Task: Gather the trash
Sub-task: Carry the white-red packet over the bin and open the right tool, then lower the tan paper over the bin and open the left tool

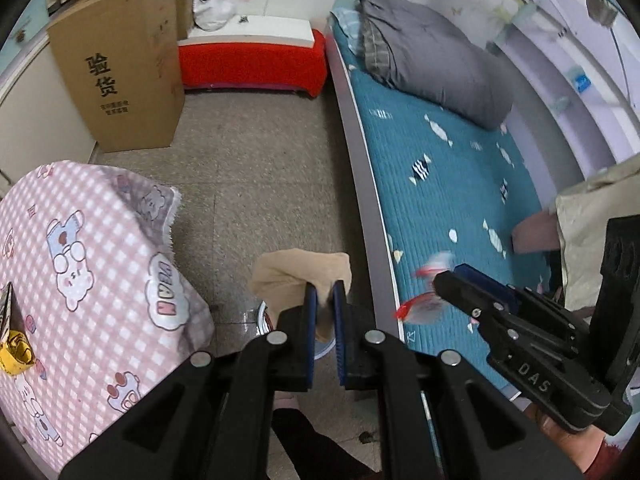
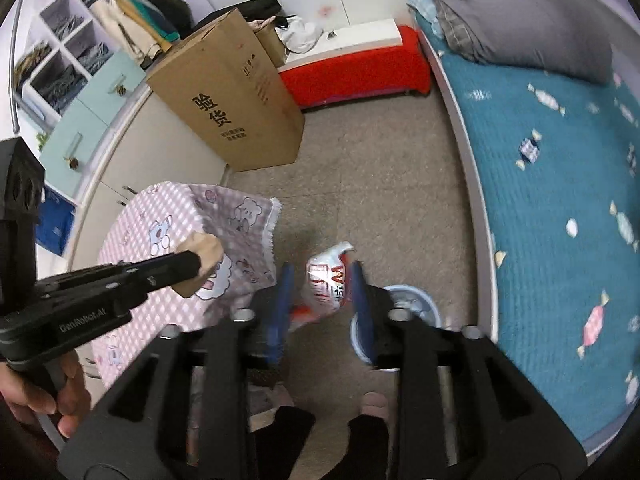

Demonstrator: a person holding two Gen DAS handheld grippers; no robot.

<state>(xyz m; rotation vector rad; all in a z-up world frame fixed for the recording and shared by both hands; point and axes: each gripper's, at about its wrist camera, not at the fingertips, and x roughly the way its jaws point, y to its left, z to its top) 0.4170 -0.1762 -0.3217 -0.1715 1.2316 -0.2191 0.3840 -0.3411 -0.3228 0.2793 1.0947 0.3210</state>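
Observation:
My left gripper [image 1: 325, 292] is shut on a crumpled tan paper wad [image 1: 300, 276] and holds it above the floor; the wad also shows in the right wrist view [image 2: 202, 256]. My right gripper [image 2: 322, 280] is shut on a red and white plastic wrapper [image 2: 326, 280], held in the air over the floor. The wrapper looks blurred in the left wrist view [image 1: 424, 292], beside the bed edge. A pale blue trash bin [image 2: 416, 312] stands on the floor right below the right gripper. Part of its rim shows under the left gripper [image 1: 264, 316].
A small table with a pink checked cloth [image 1: 88, 264] stands at the left, with a gold foil scrap [image 1: 16, 354] on it. A bed with a teal cover [image 1: 452, 184] runs along the right. A tall cardboard box [image 1: 124, 68] and a red bench [image 1: 256, 64] stand at the far wall.

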